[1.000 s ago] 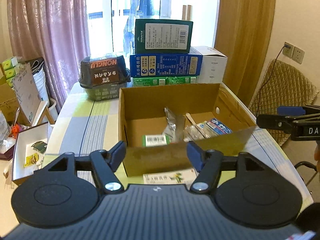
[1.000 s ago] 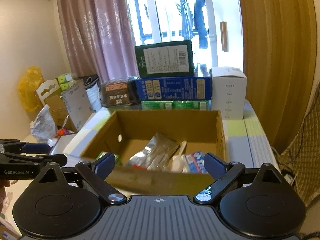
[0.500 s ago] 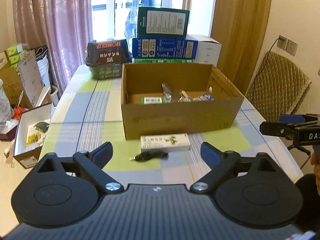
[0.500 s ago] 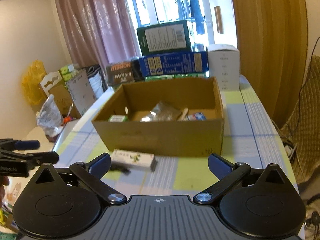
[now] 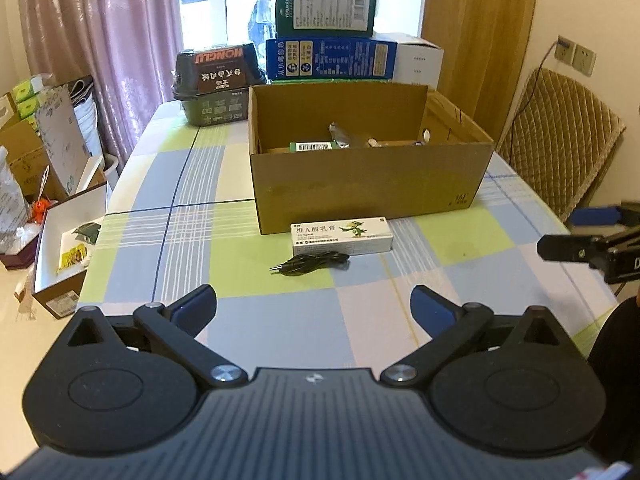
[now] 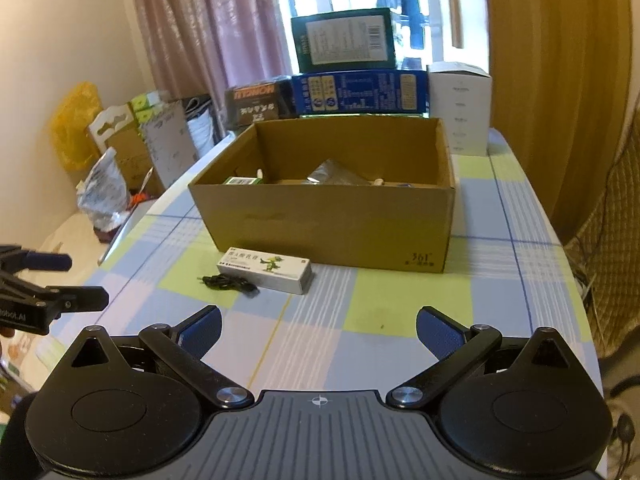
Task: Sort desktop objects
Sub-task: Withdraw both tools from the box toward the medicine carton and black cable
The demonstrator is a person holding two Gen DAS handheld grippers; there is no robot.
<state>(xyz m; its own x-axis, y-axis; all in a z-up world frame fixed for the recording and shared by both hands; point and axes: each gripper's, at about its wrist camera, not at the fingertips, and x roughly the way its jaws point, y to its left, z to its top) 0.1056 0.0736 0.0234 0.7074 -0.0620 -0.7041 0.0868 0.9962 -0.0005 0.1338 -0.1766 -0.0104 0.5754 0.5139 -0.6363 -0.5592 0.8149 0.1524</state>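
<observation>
While the left gripper [image 5: 313,307] and right gripper [image 6: 319,326] hover wide and empty, the ointment box [image 5: 342,235] and black cable [image 5: 310,263] lie at twelve o'clock before the cardboard box [image 5: 368,188], likely awaiting a reach-and-pinch next.

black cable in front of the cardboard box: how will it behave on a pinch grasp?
The black cable lies in a loose flat bundle, so it is probably floppy and may uncoil and dangle when lifted. It looks thin and low against the tablecloth, so a pinch could slip off. It lies close beside the ointment box, which may get nudged.
</observation>
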